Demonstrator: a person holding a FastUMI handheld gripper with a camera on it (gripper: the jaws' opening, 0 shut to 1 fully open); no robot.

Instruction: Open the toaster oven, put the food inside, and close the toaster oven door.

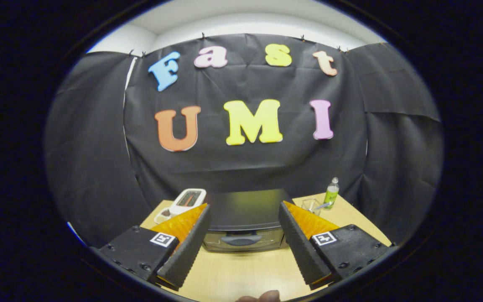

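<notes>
The tongs [243,239] are spread wide, their two fingers [187,247] standing well apart with bare desk [241,272] showing between them. They pinch nothing and touch nothing; both fingers hang above the desk, short of the oven [245,222].

The oven sits on the desk straight ahead, framed in the gap between the fingers. Its door is shut, and its handle [241,240] runs across the front, facing the tongs. The dark top of the oven slopes away toward the black cloth wall behind it.

Left of the oven, beyond the left finger, lies a white tray-like thing [189,200] with something dark and reddish in it; what it holds is too small to tell. Just beside it, nearer the tongs, is a small clear dish [164,214] with dark bits in it, partly hidden by the finger.

Right of the oven, beyond the right finger, stands a clear glass [310,205], and just past it an upright bottle [331,193] with a green label, near the desk's far corner.

At the near edge of the desk, on the tongs' side of the oven, a bit of a hand [262,297] shows.
</notes>
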